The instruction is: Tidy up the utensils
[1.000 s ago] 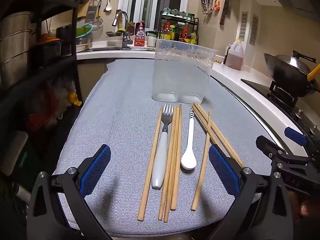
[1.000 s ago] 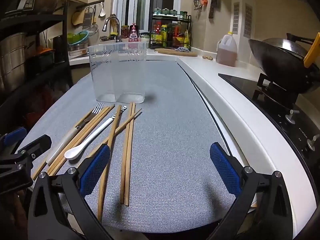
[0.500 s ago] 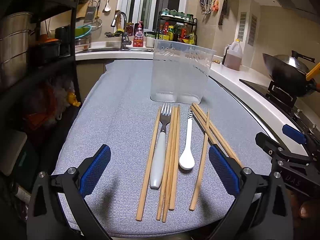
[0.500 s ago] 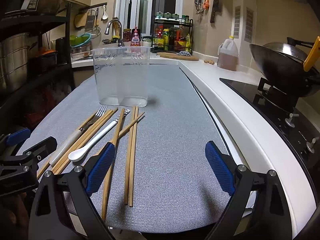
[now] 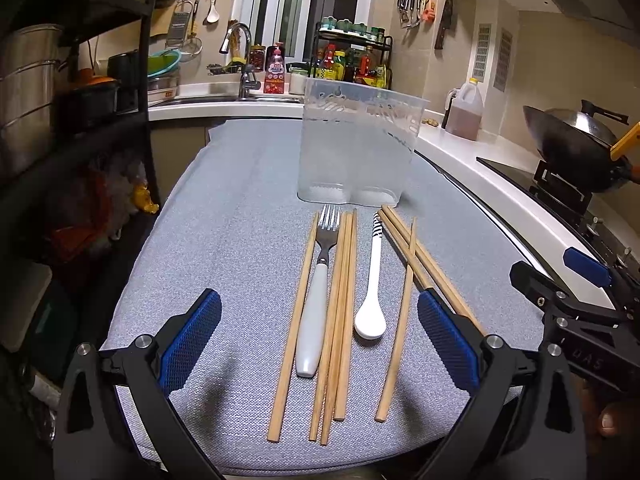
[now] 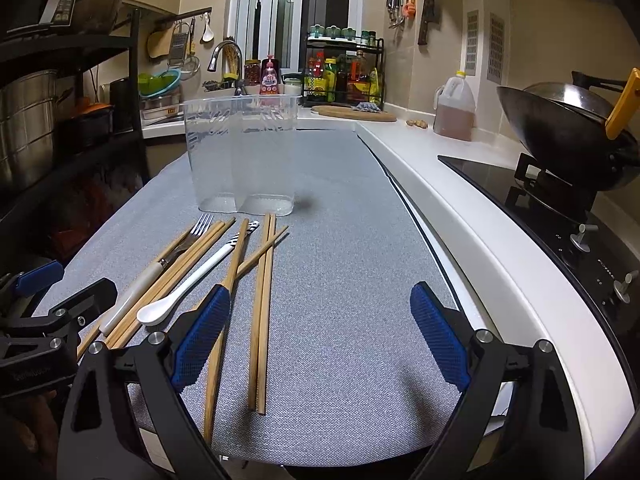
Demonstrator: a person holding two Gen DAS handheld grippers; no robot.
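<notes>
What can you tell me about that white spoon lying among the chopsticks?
The white spoon looks like glossy ceramic, with a small oval bowl and a slim handle ending in black-and-white stripes. It lies flat on the grey mat, bowl toward the camera, striped end pointing at the clear plastic container. Chopsticks run along both sides; whether any touch it is unclear. Nothing holds it.

The right claw (image 5: 592, 364) body reads "UAS"; bottle labels are illegible.
</notes>
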